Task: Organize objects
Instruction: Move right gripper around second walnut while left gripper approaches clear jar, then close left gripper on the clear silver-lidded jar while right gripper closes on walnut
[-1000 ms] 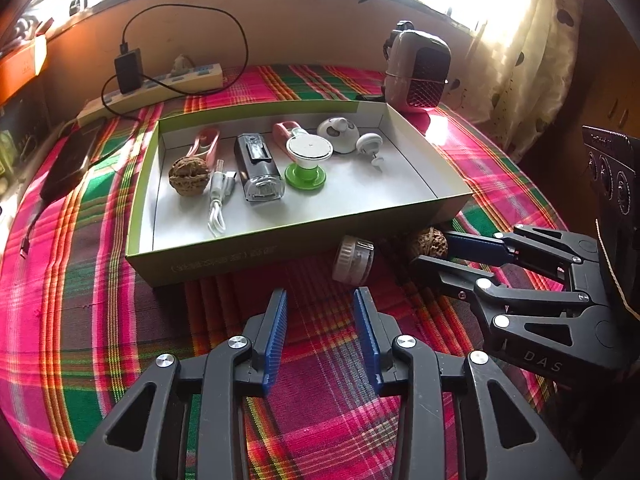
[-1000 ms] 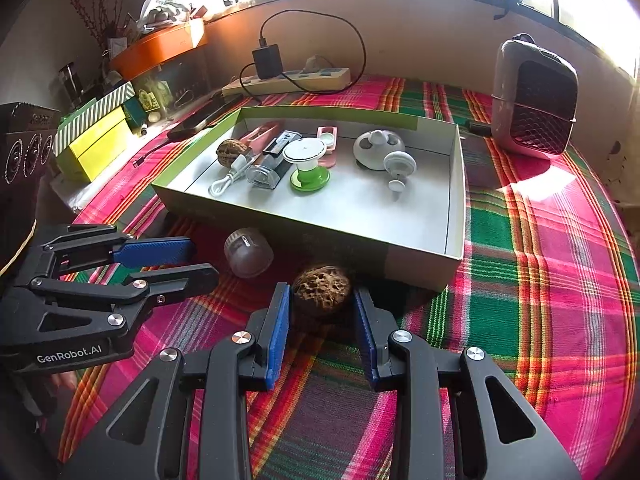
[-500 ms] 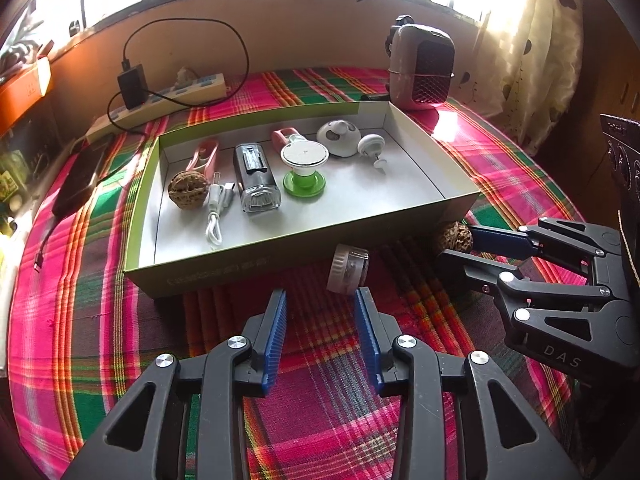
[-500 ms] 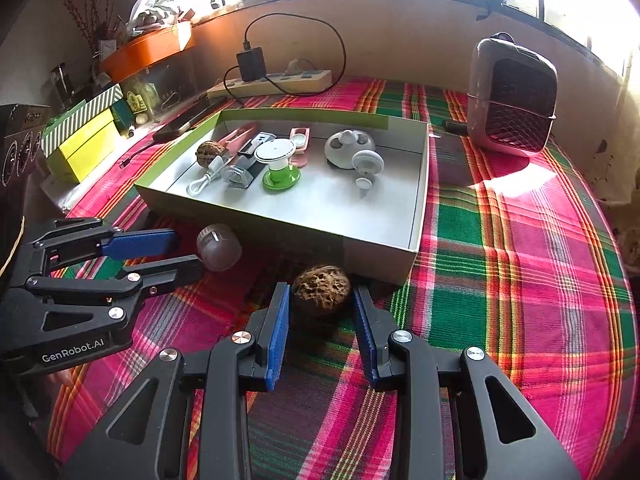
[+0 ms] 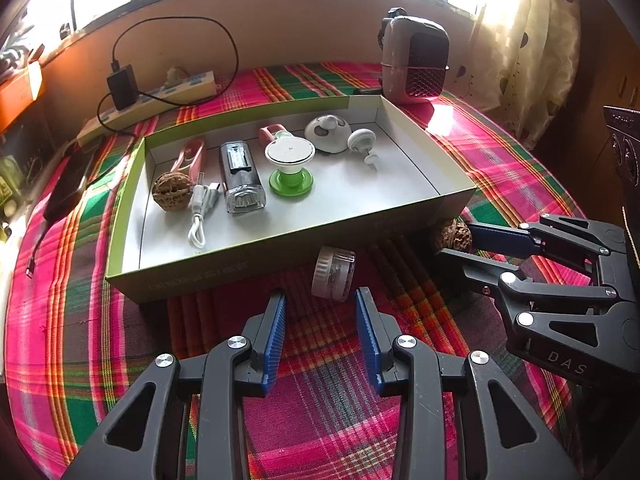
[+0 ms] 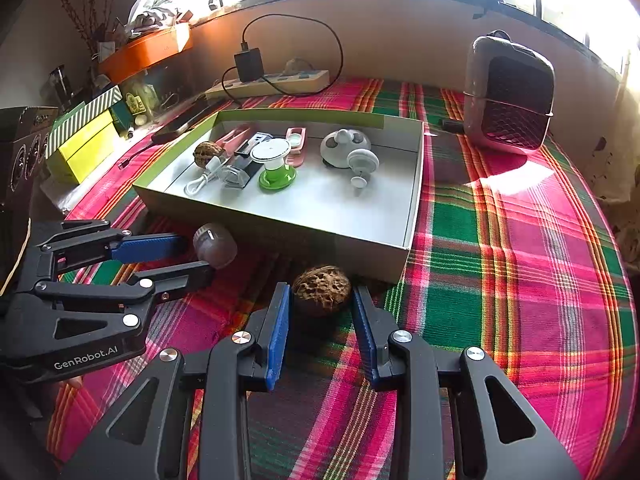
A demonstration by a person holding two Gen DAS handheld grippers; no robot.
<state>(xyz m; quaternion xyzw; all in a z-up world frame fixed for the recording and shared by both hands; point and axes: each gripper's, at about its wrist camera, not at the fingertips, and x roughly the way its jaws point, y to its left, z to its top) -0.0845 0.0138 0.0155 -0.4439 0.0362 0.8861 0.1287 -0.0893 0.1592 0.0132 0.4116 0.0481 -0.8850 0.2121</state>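
Right gripper [image 6: 320, 312] open, walnut [image 6: 322, 288] dead ahead between my fingertips, untouched. Left gripper [image 5: 320, 312] open too, small jar [image 5: 334, 266] straight ahead, lying sideways.

"GenRobot.AI" in white on the left gripper [image 6: 192, 256] body. "DAS" on the right gripper [image 5: 460, 246] body. Print on the box [image 5: 192, 280] front wall illegible.

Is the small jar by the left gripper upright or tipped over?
Tipped. The small jar lies on its side on the cloth, outside the box, just ahead of the open left gripper.
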